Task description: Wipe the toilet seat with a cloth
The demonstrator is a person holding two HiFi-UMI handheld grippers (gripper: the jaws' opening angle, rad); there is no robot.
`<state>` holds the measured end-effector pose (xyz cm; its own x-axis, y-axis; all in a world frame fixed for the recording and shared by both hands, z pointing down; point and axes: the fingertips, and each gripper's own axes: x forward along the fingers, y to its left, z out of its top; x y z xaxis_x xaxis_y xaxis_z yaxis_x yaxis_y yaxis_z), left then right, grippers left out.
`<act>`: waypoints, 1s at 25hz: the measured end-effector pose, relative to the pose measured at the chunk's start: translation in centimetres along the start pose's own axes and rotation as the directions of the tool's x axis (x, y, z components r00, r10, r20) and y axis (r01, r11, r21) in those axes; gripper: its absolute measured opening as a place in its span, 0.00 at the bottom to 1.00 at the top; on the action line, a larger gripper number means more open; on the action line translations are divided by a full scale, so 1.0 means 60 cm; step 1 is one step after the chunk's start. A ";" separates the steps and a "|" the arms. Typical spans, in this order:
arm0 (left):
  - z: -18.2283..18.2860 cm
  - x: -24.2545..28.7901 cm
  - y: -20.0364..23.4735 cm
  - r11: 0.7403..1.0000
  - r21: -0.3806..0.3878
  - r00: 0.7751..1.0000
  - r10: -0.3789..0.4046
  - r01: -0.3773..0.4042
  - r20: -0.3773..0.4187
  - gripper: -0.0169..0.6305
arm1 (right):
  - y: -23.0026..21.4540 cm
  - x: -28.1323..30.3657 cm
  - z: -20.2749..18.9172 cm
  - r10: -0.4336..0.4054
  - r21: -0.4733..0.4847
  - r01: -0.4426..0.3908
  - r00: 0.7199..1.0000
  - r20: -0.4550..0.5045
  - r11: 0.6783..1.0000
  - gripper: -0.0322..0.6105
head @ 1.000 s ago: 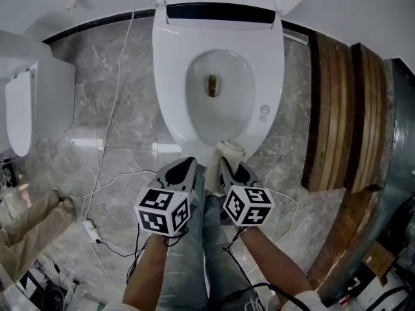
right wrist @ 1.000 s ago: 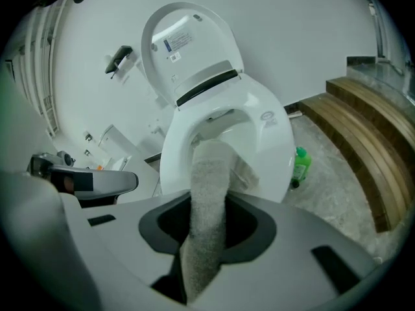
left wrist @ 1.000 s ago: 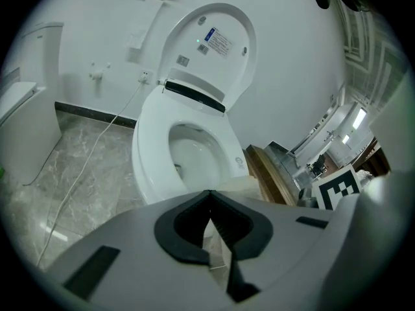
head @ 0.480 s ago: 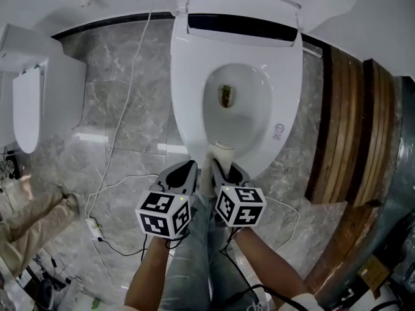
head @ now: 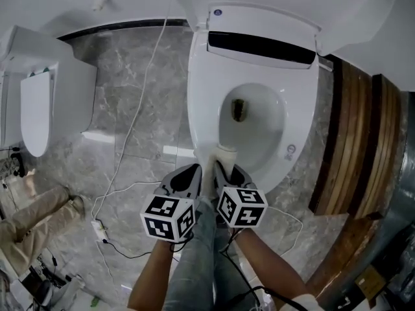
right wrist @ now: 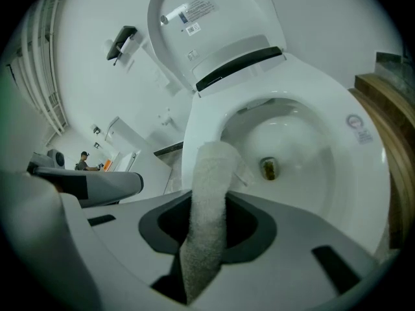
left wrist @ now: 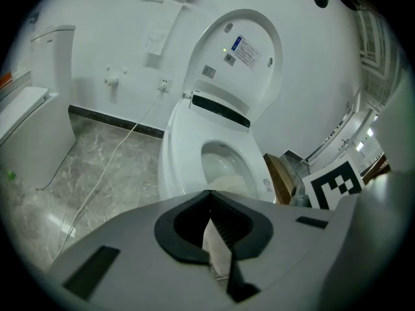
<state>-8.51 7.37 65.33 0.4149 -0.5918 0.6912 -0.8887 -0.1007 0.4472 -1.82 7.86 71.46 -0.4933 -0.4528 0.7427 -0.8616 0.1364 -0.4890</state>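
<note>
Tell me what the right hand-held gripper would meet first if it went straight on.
Probably the front rim of the toilet seat: the right hand-held gripper aims down at it, and the cloth it clamps seems to touch there. Depth is unclear.

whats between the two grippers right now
A pale cloth: the left gripper and right gripper each have jaws shut on it, its far end at the front rim of the toilet seat. The head view shows it.

A white terry cloth (head: 224, 153), bunched into a strip, drapes onto the near-left rim of the white toilet seat (head: 202, 102).
</note>
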 end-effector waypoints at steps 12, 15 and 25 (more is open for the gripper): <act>0.061 0.020 0.060 1.000 -0.005 1.000 0.021 -0.021 -0.004 0.05 | 0.031 0.067 0.088 0.030 0.004 -0.030 0.999 0.038 1.000 0.21; 0.075 0.027 0.069 1.000 -0.002 1.000 0.021 -0.021 -0.009 0.05 | 0.033 0.083 0.114 0.030 0.013 -0.031 0.998 0.049 0.999 0.21; 0.136 0.063 0.088 1.000 -0.003 1.000 0.023 -0.023 -0.001 0.05 | 0.033 0.130 0.198 0.045 0.022 -0.048 0.995 0.092 0.999 0.21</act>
<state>-13.22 -1.90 65.67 0.3948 -0.5930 0.7018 -0.8973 -0.0847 0.4332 -5.98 -5.86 70.87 -0.5187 -0.5253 0.6745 -0.8342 0.1381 -0.5339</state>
